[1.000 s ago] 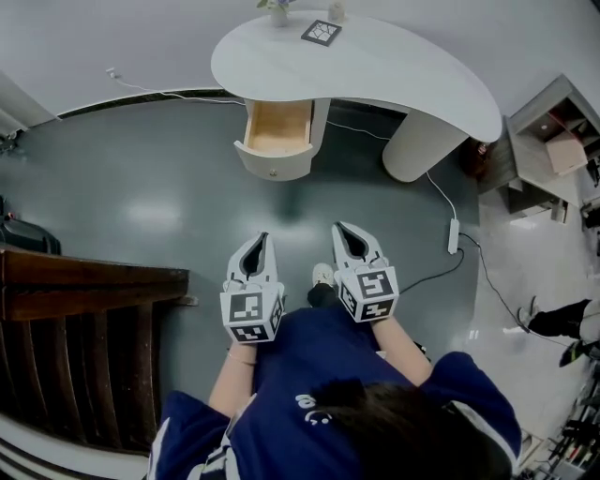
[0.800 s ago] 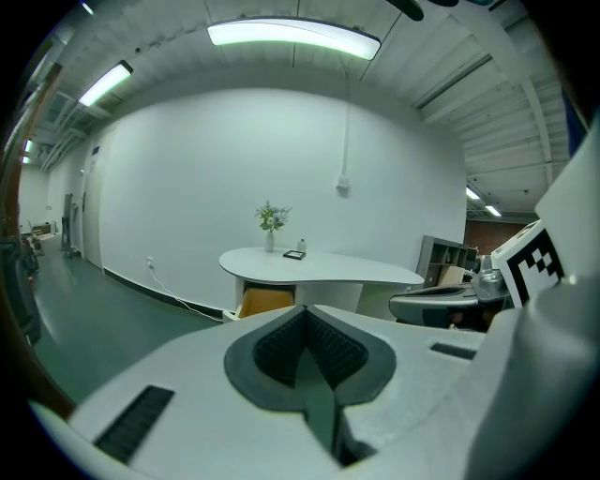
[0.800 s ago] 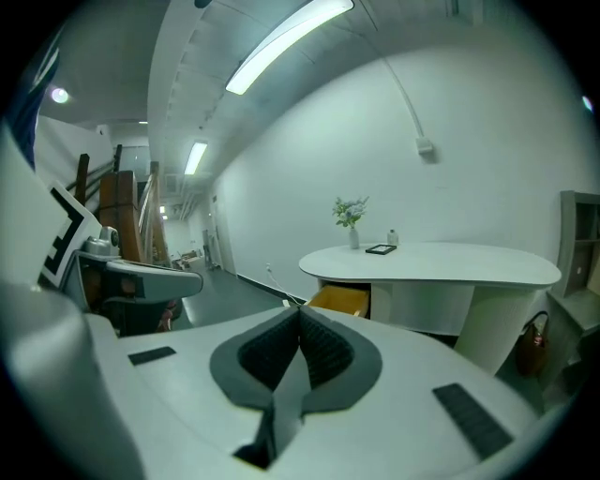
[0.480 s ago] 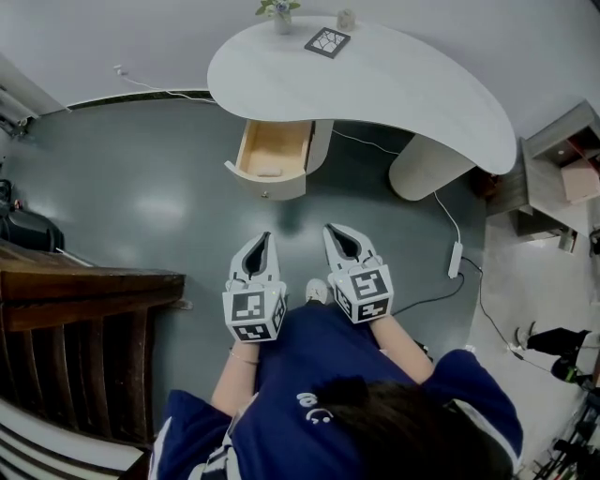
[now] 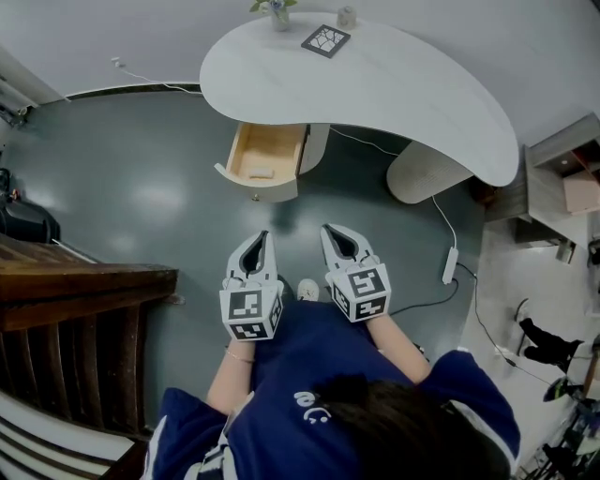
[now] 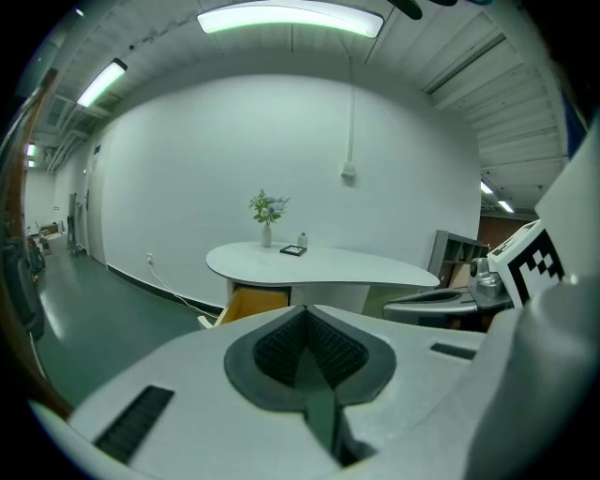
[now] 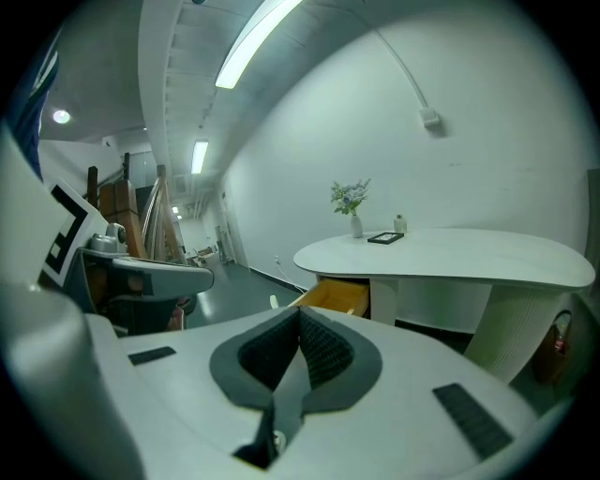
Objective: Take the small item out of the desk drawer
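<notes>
A white curved desk (image 5: 403,89) stands ahead with its wooden drawer (image 5: 260,161) pulled open. A small pale item (image 5: 260,172) lies on the drawer's floor. My left gripper (image 5: 262,238) and right gripper (image 5: 328,231) are held side by side over the grey floor, well short of the drawer, both pointing at it. Each is shut with nothing between its pads. In the left gripper view the left gripper (image 6: 305,313) aims at the drawer (image 6: 251,302). In the right gripper view the right gripper (image 7: 300,312) aims at the drawer (image 7: 337,296); the item does not show there.
On the desk stand a flower vase (image 5: 278,14), a small jar (image 5: 346,17) and a dark framed tile (image 5: 325,39). Dark wooden furniture (image 5: 84,319) fills the left. A cable with an adapter (image 5: 451,264) lies on the floor at the right, by a shelf (image 5: 562,169).
The person has stepped towards the desk: both grippers came forward together, and the drawer sits nearer to them in the head view. Both stayed shut.
</notes>
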Demonstrator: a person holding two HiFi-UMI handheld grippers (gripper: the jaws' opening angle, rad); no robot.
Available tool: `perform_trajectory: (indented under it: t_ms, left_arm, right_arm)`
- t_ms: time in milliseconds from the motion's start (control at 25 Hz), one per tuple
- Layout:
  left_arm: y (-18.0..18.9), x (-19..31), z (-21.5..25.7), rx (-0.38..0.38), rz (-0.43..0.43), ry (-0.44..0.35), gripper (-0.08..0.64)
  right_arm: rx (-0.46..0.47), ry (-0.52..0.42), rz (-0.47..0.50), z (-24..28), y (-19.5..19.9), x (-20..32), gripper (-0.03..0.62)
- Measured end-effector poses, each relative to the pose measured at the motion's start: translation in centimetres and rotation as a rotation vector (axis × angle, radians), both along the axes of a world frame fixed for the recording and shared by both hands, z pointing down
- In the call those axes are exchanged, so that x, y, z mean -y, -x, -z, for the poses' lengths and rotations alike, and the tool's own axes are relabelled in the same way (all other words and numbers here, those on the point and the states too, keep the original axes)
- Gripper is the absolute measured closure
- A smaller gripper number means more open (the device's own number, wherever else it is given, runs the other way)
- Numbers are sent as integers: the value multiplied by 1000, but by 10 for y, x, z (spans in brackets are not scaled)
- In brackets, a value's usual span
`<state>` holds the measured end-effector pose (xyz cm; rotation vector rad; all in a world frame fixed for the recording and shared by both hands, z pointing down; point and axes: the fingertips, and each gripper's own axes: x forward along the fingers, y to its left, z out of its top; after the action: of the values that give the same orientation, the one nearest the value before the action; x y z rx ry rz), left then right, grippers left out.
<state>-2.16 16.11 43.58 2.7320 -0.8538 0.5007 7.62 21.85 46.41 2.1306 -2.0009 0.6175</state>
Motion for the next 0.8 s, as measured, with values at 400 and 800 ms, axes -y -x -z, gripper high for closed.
perform_trajectory:
  t_ms: [400,800]
  left_arm:
    - [-2,39,-19,10,24,26,557]
    - [-27,152,-28,0,-2,57,557]
  right_arm:
    - [3,37,4,-16,-8,26,584]
    - [-31,62,-48,-10,-42,122,584]
